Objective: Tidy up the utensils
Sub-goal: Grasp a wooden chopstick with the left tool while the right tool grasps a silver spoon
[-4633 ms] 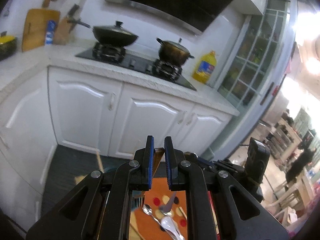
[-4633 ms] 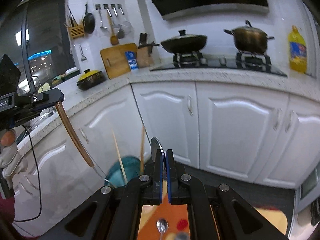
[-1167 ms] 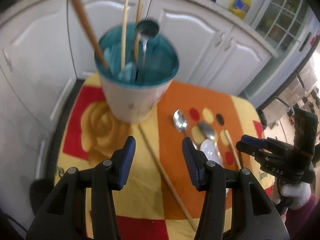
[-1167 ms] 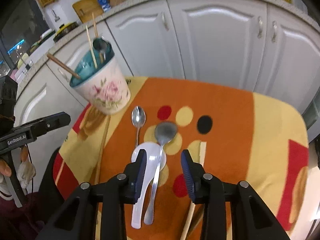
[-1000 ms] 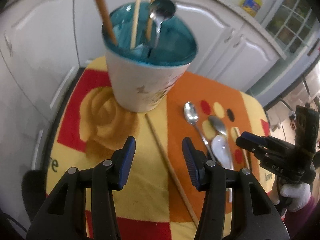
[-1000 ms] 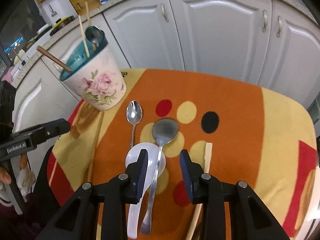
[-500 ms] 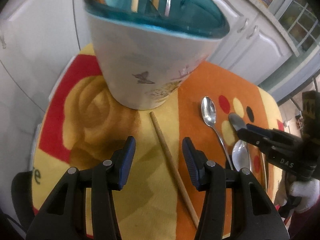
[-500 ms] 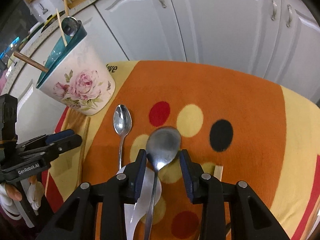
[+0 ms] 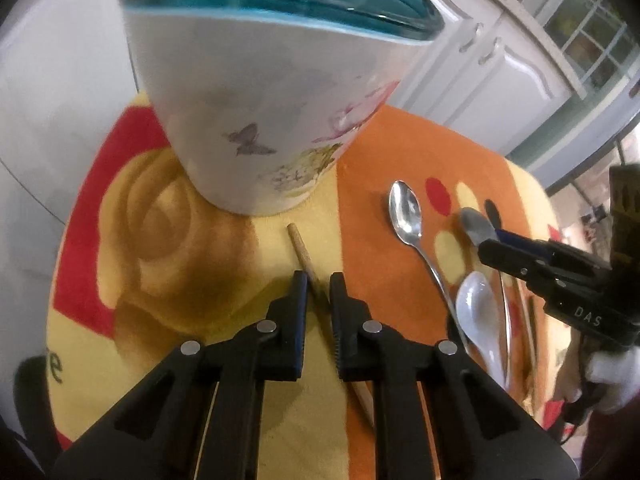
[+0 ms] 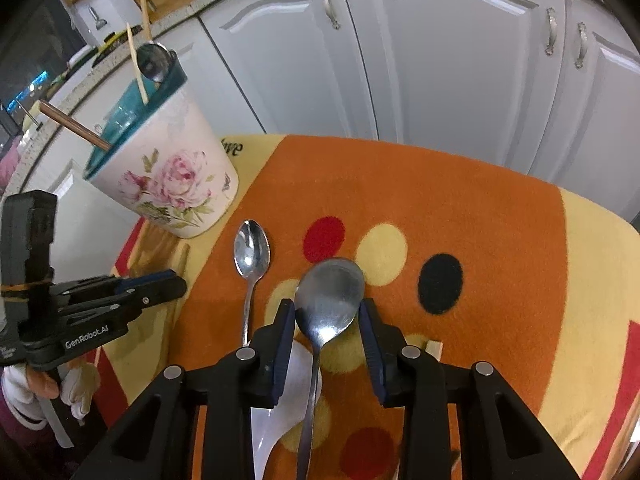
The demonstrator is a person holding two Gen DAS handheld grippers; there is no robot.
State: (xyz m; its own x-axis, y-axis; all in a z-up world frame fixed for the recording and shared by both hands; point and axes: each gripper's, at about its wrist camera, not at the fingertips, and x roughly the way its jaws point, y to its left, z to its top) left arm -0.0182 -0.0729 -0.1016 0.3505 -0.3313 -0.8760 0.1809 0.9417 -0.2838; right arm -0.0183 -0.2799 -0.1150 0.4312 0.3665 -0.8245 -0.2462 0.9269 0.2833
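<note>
A floral cup with a teal rim stands on the orange and yellow cloth and holds chopsticks and a spoon. My left gripper is low over the cloth with its jaws nearly closed around a wooden chopstick that lies in front of the cup. My right gripper is open, its jaws either side of the bowl of a large metal spoon. A smaller metal spoon and a white ceramic spoon lie beside it.
A pale chopstick end lies right of my right gripper. White cabinet doors stand behind the cloth-covered table. The left gripper shows at the left of the right wrist view.
Both grippers have come down close to the cloth. My left jaws have narrowed around the chopstick. My right jaws now flank the large spoon's bowl.
</note>
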